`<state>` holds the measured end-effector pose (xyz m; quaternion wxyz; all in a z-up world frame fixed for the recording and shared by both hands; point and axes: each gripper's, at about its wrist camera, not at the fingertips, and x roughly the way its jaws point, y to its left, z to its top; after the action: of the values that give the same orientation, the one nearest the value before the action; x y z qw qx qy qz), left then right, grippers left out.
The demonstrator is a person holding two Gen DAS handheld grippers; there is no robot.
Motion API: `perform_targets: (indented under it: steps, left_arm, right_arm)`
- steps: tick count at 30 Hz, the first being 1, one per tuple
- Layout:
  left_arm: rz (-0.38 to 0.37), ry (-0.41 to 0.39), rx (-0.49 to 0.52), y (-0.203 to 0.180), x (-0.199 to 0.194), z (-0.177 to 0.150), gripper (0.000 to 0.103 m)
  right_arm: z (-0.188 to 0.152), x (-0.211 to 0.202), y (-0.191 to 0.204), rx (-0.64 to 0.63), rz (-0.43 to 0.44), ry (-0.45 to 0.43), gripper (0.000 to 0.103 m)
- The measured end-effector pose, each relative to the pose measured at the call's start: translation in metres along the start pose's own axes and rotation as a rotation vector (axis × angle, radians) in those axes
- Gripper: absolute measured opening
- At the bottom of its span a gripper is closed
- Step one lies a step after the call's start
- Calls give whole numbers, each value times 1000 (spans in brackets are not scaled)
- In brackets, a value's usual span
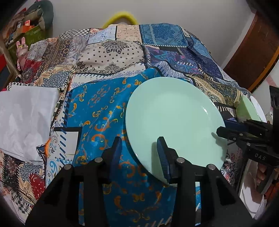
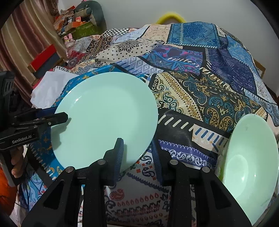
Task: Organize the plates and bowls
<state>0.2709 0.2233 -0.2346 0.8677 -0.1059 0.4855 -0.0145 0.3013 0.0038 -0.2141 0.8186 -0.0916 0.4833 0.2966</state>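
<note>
A mint-green plate point(image 1: 174, 118) point(image 2: 104, 118) is tilted over the patterned tablecloth point(image 1: 97, 108). In the right wrist view my right gripper point(image 2: 136, 145) is shut on the plate's near right rim, one finger on top of the plate and one below its edge. My left gripper point(image 1: 139, 141) straddles the opposite rim. Its fingers stand apart, one over the plate and one off its edge, and they do not press on the rim. Each gripper also shows side-on in the other's view: right gripper point(image 1: 221, 129), left gripper point(image 2: 64, 116). A pale green bowl point(image 2: 251, 165) point(image 1: 245, 108) sits at the table's right edge.
A crumpled white cloth point(image 1: 26, 118) point(image 2: 48, 85) lies on the table's left side. A white dish point(image 1: 259, 108) peeks from behind the bowl. A yellow ring point(image 2: 170, 16) stands beyond the far edge, with cluttered boxes point(image 2: 76, 24) at the back left. A hand point(image 2: 15, 165) holds the left gripper.
</note>
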Motion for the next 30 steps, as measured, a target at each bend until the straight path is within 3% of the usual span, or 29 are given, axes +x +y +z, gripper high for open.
perform_targets:
  steps: [15,21,30]
  left_arm:
    - [30,-7,38,-11,7,5,39]
    - [23,-11,37,-14,-5,-2,39]
    - [3,-27,18,-18,-27,-13,40]
  right_arm:
    - [5,8,0,-7,16,-17,31]
    - [-1,-1,7,-33,-9,-31,31]
    - [-10,-19,10,-11,23,-63,31]
